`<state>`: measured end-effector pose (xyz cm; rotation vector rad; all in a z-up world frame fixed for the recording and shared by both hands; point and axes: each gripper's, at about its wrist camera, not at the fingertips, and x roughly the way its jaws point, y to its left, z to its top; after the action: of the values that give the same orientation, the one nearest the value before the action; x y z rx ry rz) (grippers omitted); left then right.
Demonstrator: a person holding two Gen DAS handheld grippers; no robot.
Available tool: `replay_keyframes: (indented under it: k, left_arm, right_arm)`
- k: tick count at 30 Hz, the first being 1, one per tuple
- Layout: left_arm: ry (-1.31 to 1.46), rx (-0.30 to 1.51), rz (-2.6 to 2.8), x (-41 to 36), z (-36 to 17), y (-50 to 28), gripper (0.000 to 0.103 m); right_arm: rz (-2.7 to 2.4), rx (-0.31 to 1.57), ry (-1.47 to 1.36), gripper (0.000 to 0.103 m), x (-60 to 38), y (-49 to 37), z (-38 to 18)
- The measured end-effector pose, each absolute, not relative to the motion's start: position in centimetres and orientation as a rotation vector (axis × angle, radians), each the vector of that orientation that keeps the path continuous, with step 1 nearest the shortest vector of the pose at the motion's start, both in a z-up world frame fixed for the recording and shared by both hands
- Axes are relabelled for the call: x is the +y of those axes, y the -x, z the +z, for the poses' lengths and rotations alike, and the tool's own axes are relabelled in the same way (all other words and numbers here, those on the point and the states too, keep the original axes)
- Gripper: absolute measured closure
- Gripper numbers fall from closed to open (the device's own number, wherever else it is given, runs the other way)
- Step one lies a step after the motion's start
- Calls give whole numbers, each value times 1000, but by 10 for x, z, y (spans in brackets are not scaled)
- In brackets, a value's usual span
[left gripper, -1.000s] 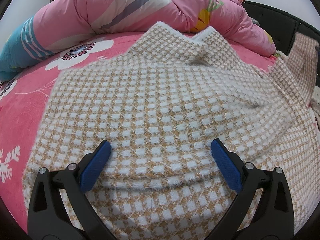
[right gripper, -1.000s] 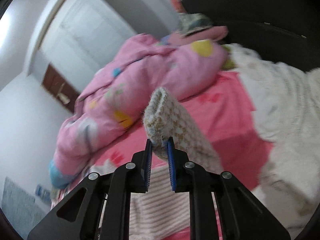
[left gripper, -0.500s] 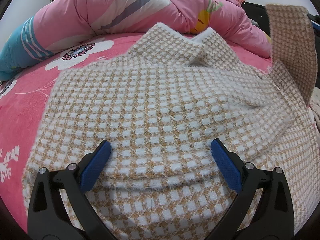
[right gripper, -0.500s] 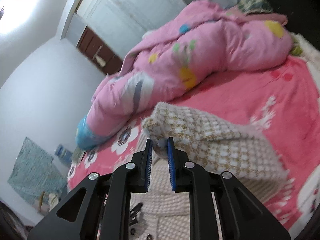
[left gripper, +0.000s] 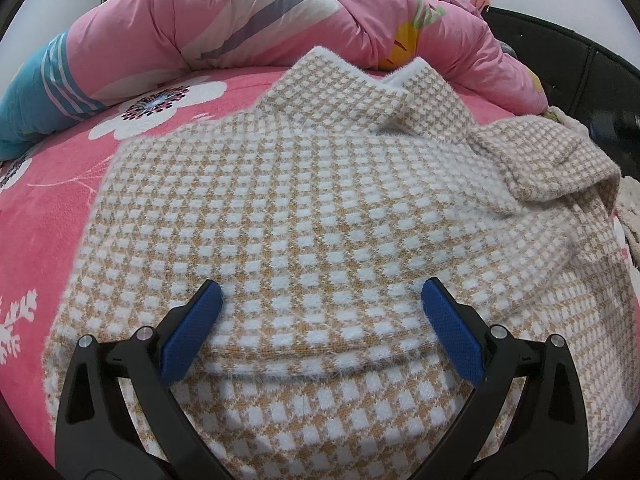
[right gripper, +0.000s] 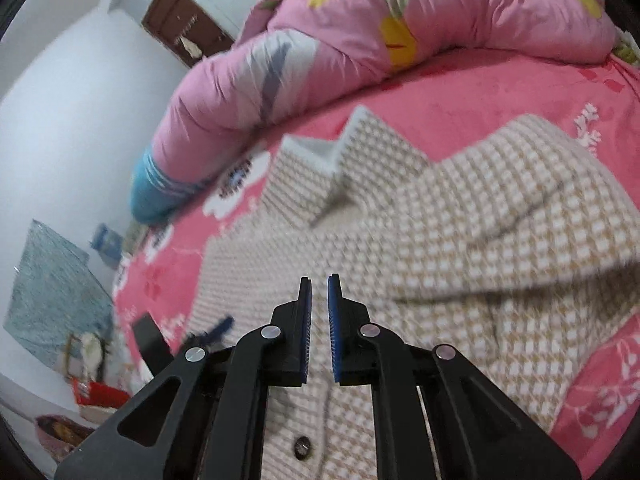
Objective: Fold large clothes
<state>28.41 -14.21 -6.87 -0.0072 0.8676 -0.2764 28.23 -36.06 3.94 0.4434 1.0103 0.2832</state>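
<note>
Your left hand-held gripper (left gripper: 320,308) is spread wide, its blue pads (left gripper: 192,332) resting on the checked coat (left gripper: 304,216), which lies flat on the pink flowered bed (left gripper: 44,204). Behind the collar a pink duvet (left gripper: 240,20) is heaped across the bed; a sleeve (left gripper: 556,160) lies folded over the coat's right side. Your right hand-held gripper (right gripper: 319,328) hangs above the coat (right gripper: 460,232) with its jaws nearly together, gripping nothing. Its view is blurred, so the clutter at the far left is hard to make out.
</note>
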Motion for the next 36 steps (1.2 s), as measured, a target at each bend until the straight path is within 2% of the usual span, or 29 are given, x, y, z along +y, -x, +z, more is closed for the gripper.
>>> replay_keyframes:
  k: [2, 4, 6, 8, 10, 13, 19, 25, 36]
  left_arm:
    - [6, 867, -276, -142, -69, -284, 6]
    - [6, 867, -277, -143, -69, -284, 6]
    - [9, 866, -278, -139, -69, -287, 6]
    - [22, 871, -286, -140, -68, -285, 6]
    - [33, 882, -292, -134, -62, -290, 6]
    - [-12, 840, -266, -128, -46, -296, 6]
    - [-11, 808, -198, -94, -34, -320, 6]
    - [13, 916, -98, -49, -70, -357, 6]
    - [-21, 893, -84, -21, -89, -399, 6]
  right_arm:
    - [255, 1020, -387, 89, -360, -277, 40]
    - [226, 1016, -333, 61, -362, -271, 43]
    - [210, 1002, -292, 51, -367, -262, 49]
    - [194, 991, -241, 47, -370, -253, 54]
    - [185, 980, -200, 38, -372, -246, 57]
    - [170, 970, -116, 31, -370, -239, 59]
    - [174, 961, 21, 22, -357, -237, 54]
    - [175, 968, 111, 21, -348, -245, 44]
    - [210, 944, 321, 21, -321, -274, 29]
